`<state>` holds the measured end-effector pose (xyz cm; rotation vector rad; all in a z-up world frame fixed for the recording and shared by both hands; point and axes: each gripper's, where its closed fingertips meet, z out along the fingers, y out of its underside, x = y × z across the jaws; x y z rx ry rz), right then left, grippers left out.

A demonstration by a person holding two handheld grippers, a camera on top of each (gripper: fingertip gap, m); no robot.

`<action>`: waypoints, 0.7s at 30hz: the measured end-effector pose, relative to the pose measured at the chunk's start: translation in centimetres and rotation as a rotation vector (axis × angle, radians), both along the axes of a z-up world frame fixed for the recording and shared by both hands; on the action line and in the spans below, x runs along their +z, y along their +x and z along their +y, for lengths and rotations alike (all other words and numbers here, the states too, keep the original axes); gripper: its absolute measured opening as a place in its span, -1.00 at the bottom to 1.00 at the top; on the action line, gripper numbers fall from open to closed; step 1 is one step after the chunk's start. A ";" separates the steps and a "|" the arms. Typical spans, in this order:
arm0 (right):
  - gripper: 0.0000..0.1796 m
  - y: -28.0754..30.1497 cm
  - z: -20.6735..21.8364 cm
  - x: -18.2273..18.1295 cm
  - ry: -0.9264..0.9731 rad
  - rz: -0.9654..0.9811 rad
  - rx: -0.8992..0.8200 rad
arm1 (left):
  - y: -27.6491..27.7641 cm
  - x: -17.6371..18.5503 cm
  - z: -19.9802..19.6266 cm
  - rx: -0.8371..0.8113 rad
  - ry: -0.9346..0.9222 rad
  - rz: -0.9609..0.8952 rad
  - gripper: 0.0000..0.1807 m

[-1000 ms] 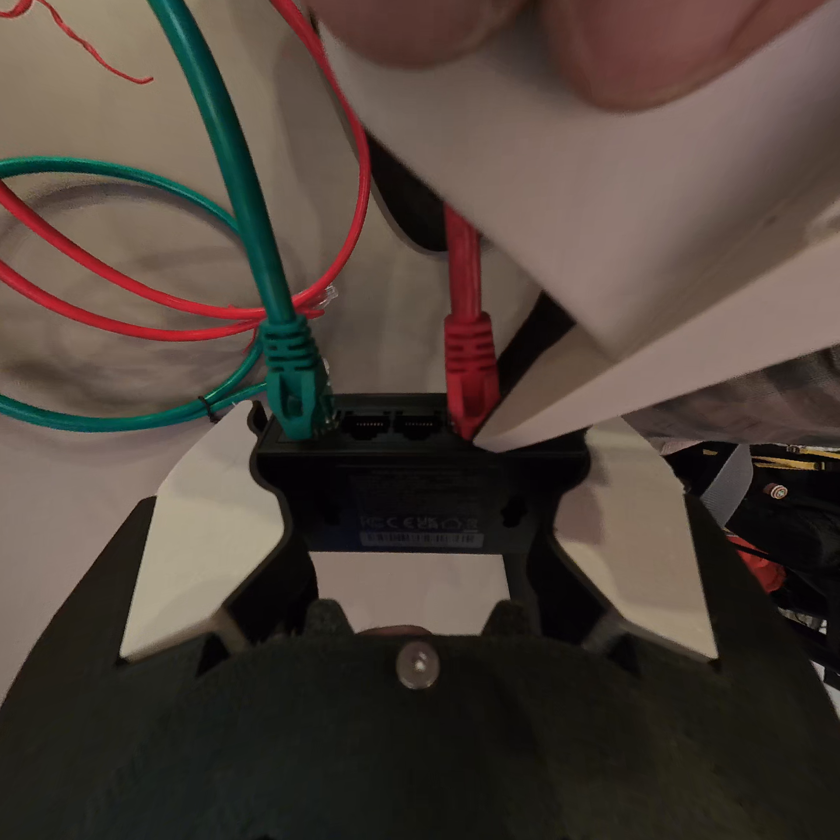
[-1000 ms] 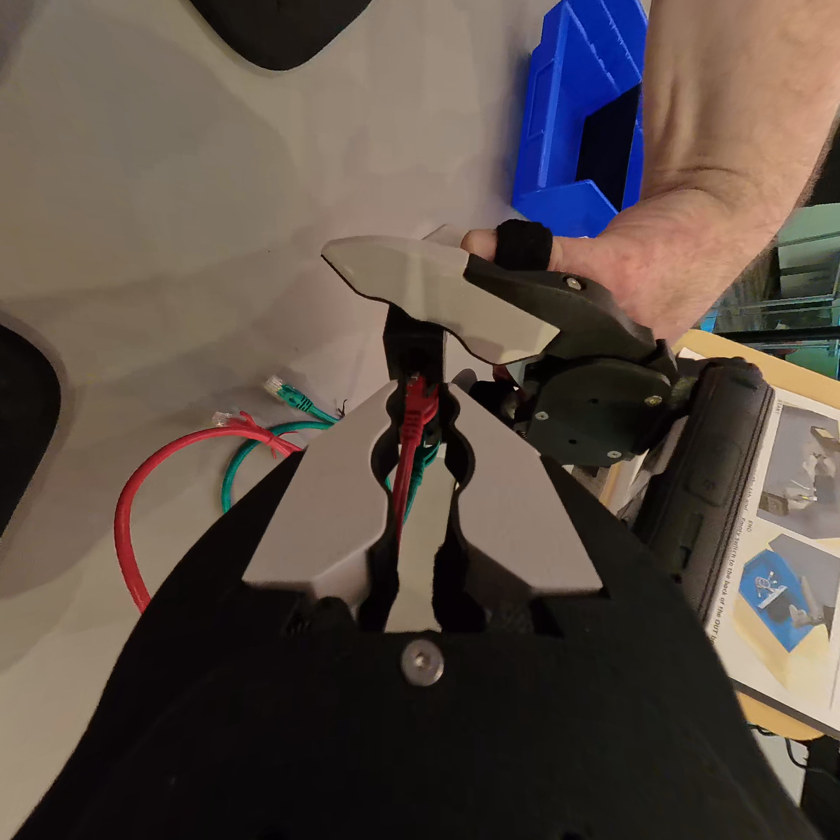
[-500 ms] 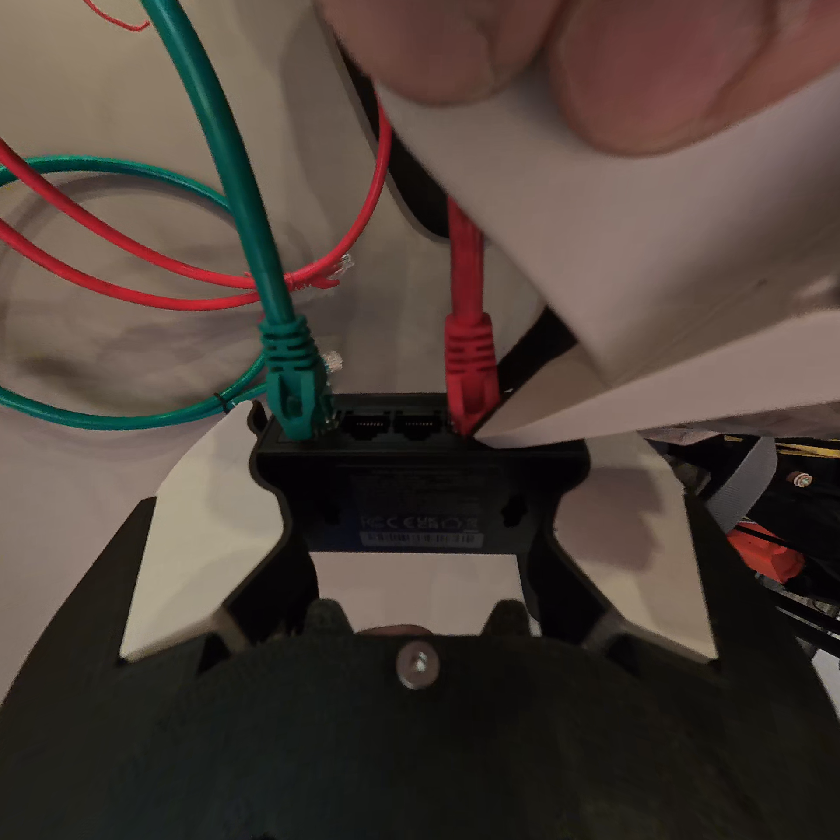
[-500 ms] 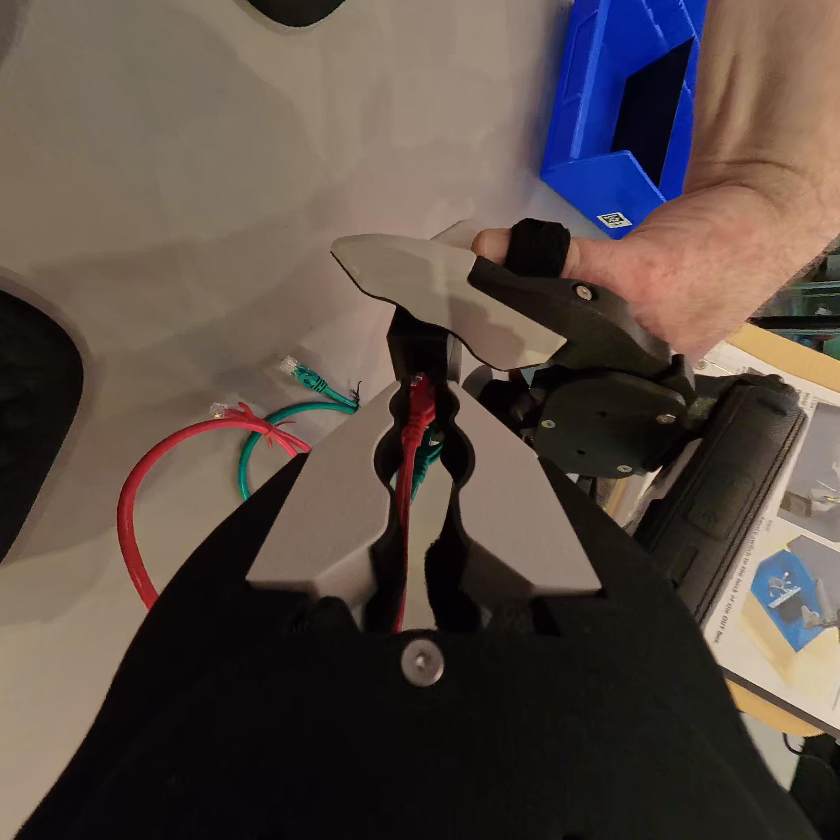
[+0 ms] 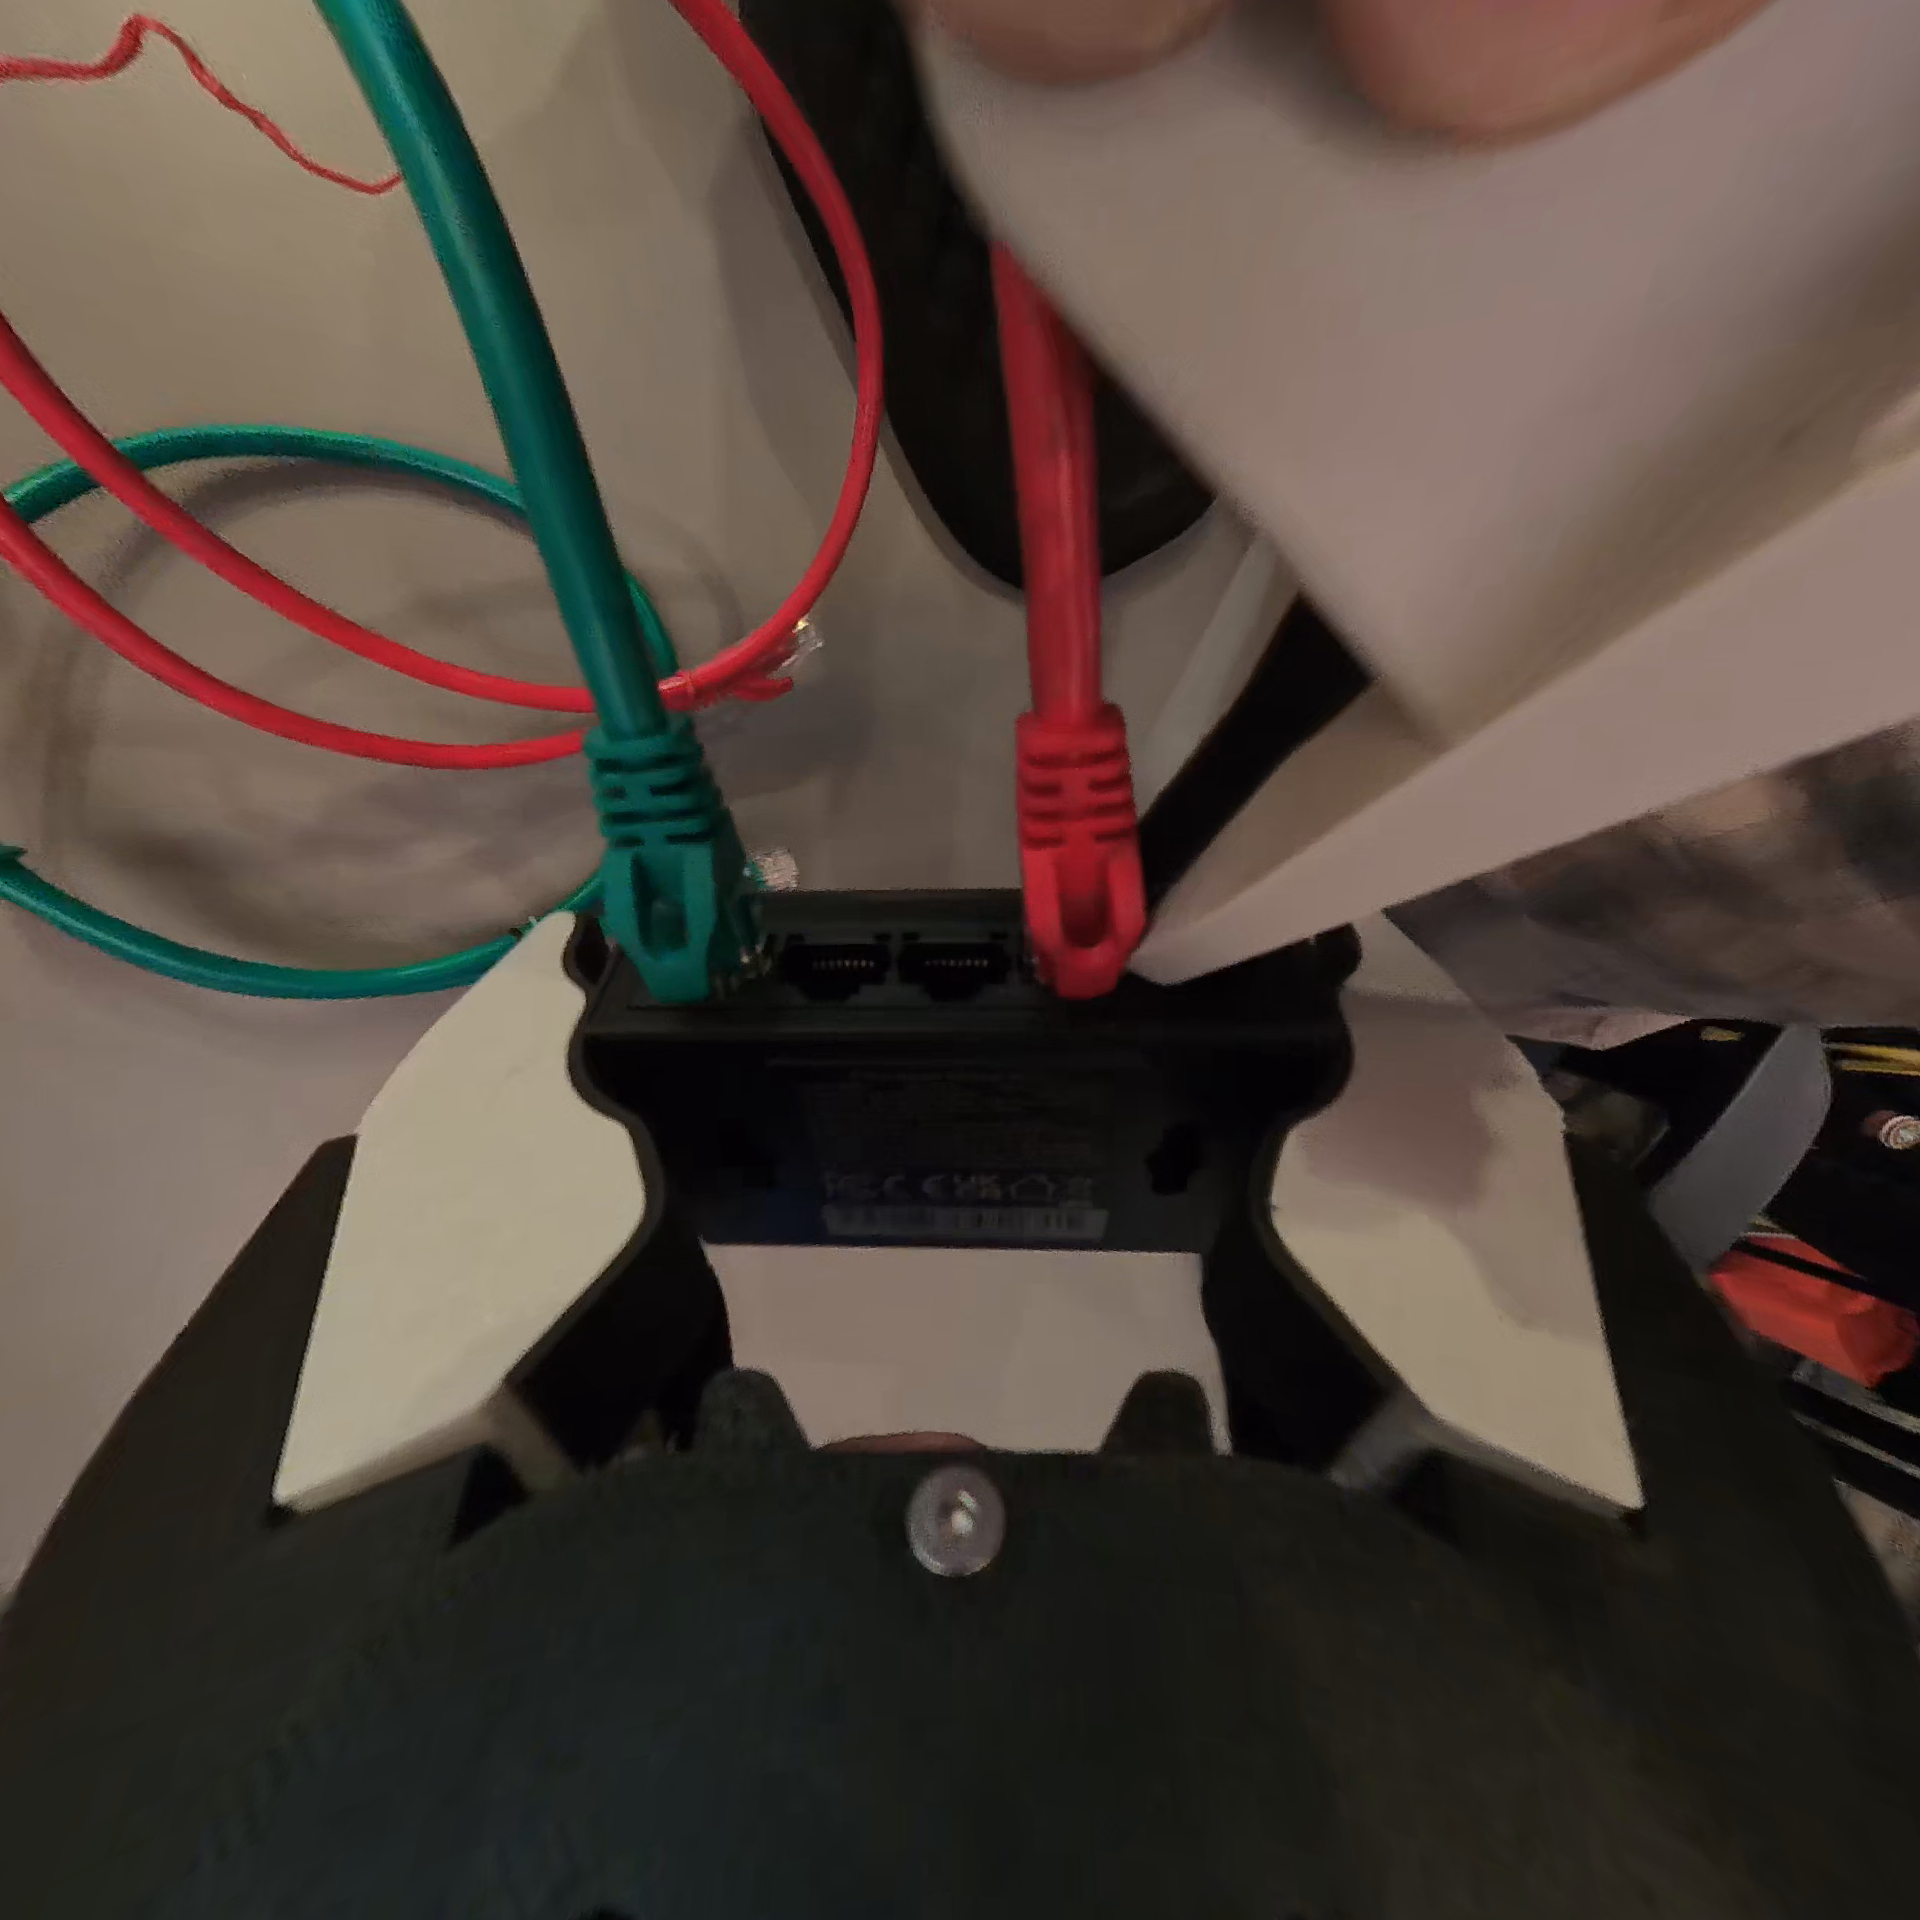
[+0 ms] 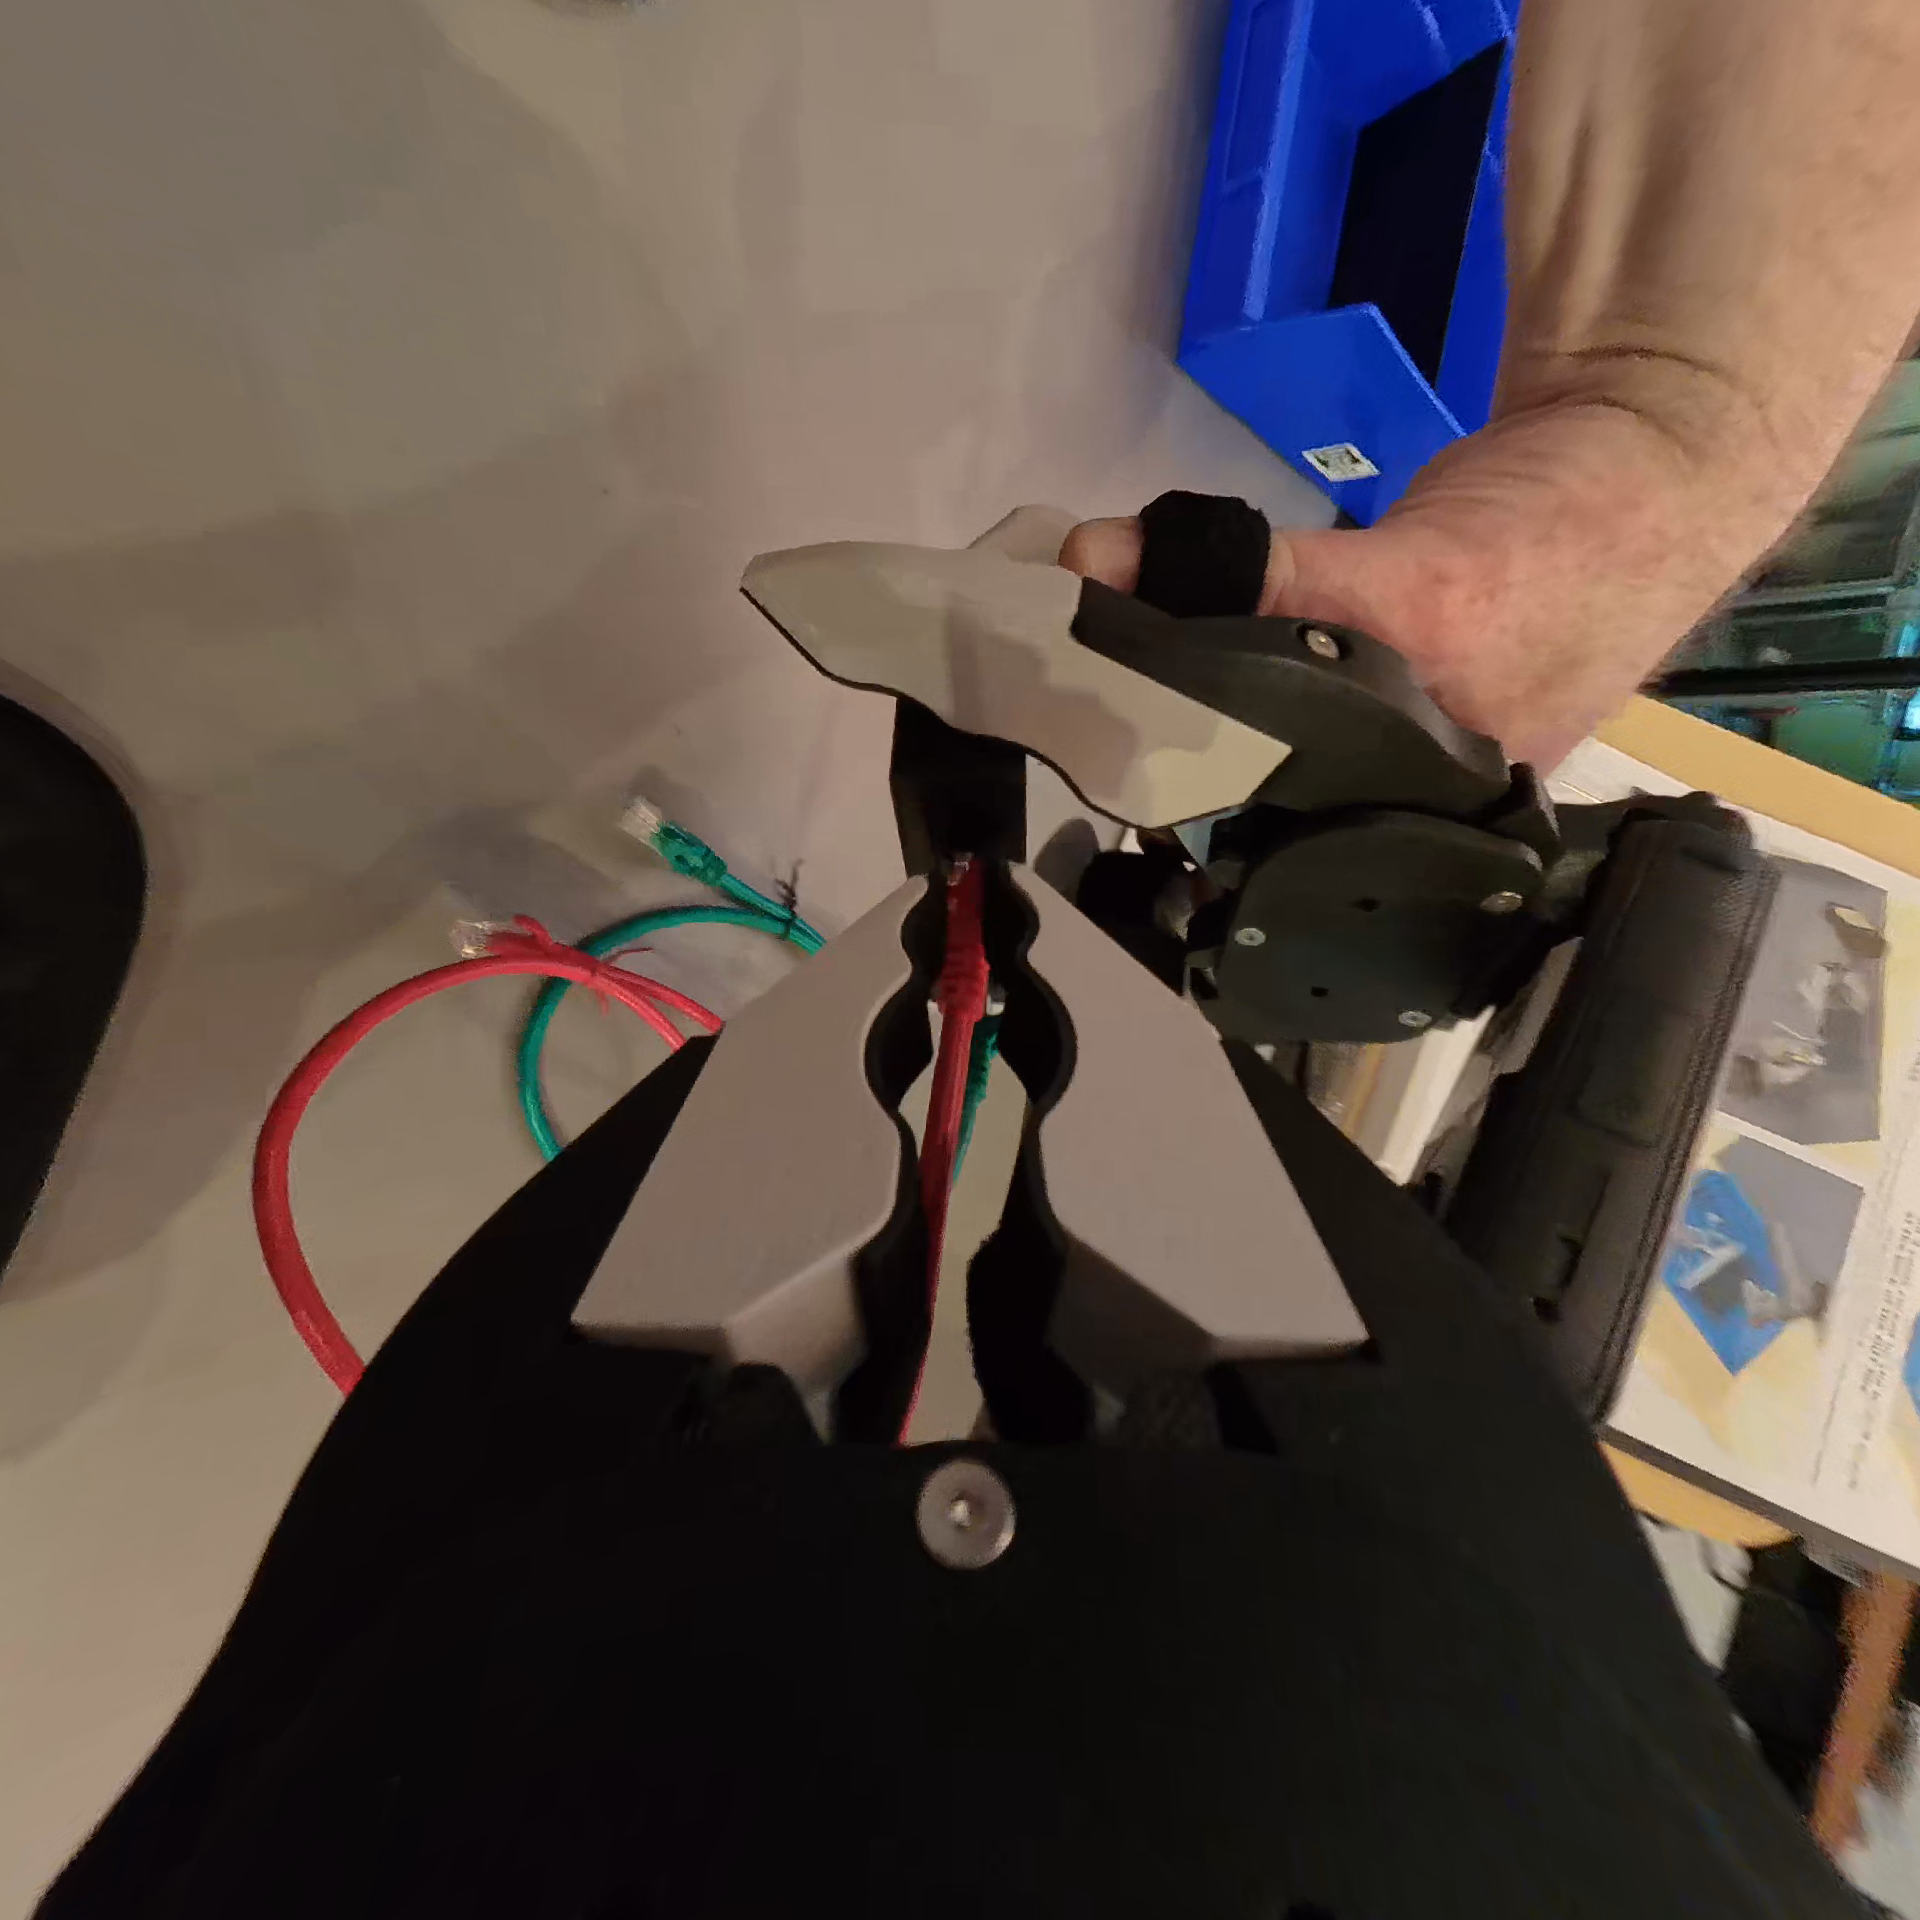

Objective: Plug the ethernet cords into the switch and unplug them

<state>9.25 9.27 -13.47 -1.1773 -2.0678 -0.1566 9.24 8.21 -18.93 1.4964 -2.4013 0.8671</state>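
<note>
Left wrist view: the left gripper [image 5: 961,1049] clamps its jaws on the switch [image 5: 961,1101]; green plug [image 5: 675,904] and red plug [image 5: 1081,883] sit in the outer ports, two middle ports empty.

Right wrist view: the right gripper [image 6: 961,935] has narrow jaws around the red cord [image 6: 951,1091] at the switch above the surface [image 6: 416,416], whether gripping I cannot tell; unplugging seems left.

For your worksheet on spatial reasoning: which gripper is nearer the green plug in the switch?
Left. The left gripper grips the switch holding the green plug; the right gripper straddles the red cord.
</note>
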 end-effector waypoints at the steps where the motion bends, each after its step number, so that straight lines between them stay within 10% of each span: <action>1: -0.96 0.1 -0.1 -0.1 -0.028 0.011 0.010 | 0.2 -0.1 0.1 -0.003 0.023 -0.004 0.37; 21: -0.83 0.4 0.1 -0.3 -0.063 0.012 -0.020 | 0.6 -0.5 -0.2 0.023 -0.004 0.022 0.36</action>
